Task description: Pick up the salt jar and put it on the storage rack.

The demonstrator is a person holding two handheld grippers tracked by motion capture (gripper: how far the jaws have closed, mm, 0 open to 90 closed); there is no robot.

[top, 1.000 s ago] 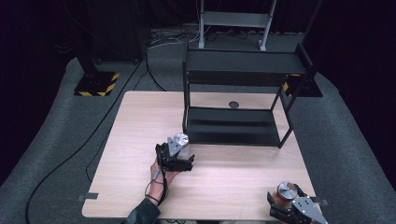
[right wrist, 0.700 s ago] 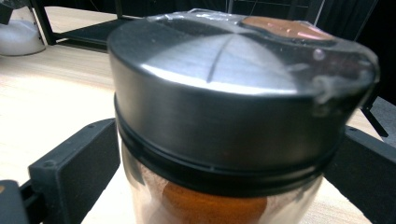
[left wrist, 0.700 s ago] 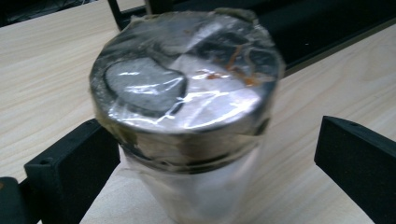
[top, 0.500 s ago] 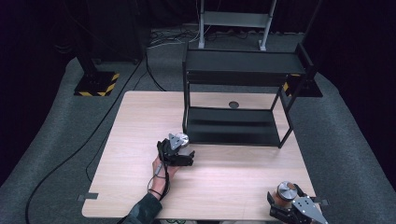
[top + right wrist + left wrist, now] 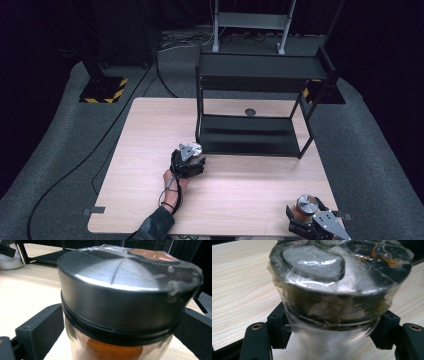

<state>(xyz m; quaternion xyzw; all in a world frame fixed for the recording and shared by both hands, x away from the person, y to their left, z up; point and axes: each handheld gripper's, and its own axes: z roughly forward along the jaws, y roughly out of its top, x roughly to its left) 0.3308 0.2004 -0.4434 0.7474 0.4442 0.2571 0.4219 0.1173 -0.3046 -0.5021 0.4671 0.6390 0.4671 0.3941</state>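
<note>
Two jars gripped. Left tool [image 5: 192,152] jaws just closed, clamped on white-filled jar [image 5: 337,290], frame centre. Right tool [image 5: 306,210] clamped on orange-filled jar [image 5: 125,302], lower right. Advise lifting upright, grip below lid, toward black shelf [image 5: 250,135].

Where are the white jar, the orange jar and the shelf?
white jar [image 5: 337,285], left gripper view, on its taped lid rim
orange jar [image 5: 120,297], right gripper view, on its lid's side
shelf [image 5: 250,135], high view, on its lower board

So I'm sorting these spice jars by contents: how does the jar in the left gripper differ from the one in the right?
The left jar holds something white, the right jar an orange-brown powder. The left jar's lid is wrapped in crinkled clear film; the right jar's lid looks mostly smooth. Both have round metal lids and sit between black jaws.
</note>
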